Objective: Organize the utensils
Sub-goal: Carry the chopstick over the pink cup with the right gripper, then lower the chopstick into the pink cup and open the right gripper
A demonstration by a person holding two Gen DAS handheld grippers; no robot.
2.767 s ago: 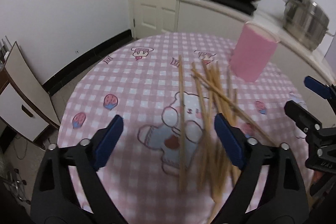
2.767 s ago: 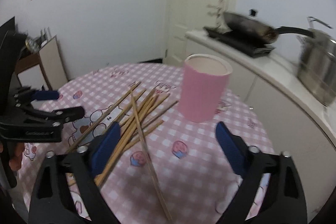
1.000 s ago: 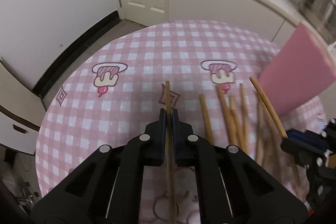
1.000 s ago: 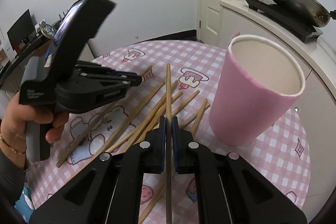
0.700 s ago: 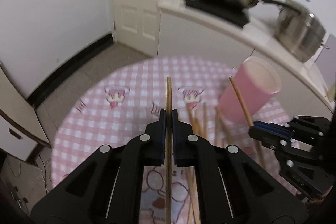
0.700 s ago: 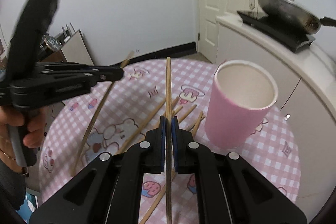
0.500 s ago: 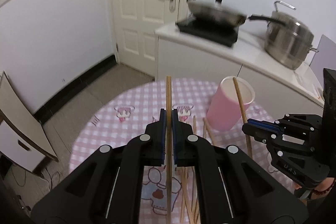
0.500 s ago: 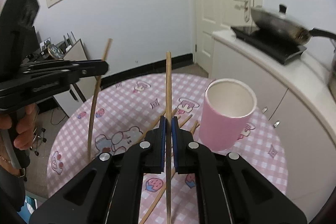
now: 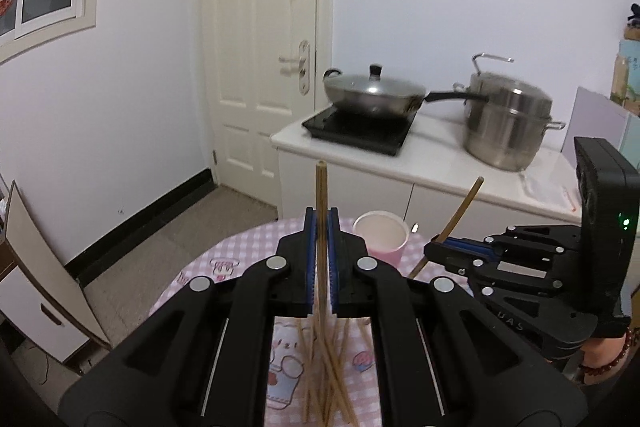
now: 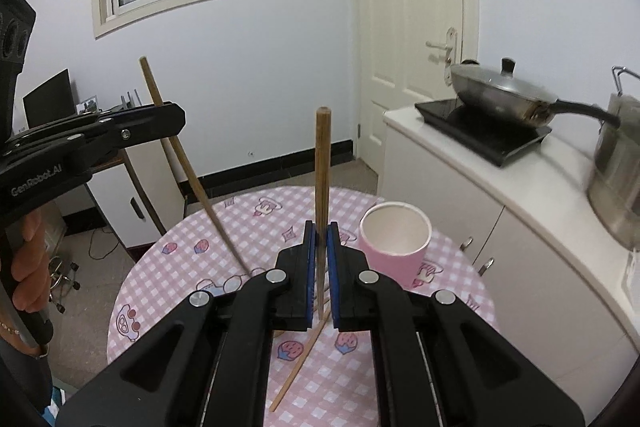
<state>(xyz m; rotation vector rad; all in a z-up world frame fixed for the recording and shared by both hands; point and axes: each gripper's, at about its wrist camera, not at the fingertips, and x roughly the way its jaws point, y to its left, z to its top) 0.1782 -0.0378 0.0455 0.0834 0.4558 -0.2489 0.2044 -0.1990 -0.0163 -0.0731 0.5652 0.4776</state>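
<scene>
My left gripper (image 9: 321,223) is shut on a wooden chopstick (image 9: 321,187) that sticks up past its tips, high above the table. My right gripper (image 10: 321,233) is shut on a second chopstick (image 10: 322,163), also upright. Each gripper shows in the other's view: the right gripper (image 9: 434,251) with its slanted chopstick (image 9: 464,207), the left gripper (image 10: 178,119) with its chopstick (image 10: 188,171). A pink cup (image 10: 394,243) (image 9: 381,237) stands open-mouthed on the round pink checked table (image 10: 192,267), below and ahead of both. Several more chopsticks (image 9: 328,367) lie loose on the cloth.
A white counter (image 9: 440,163) behind the table carries a black cooktop with a lidded wok (image 9: 374,95) and a steel pot (image 9: 506,123). A white door (image 9: 260,47) stands at the back. A low white cabinet (image 10: 132,195) and a person's hand (image 10: 28,267) are at the left.
Both grippers have risen well above the table, each with its chopstick clamped and tipped more upright. The cup and loose chopsticks now look small and far below.
</scene>
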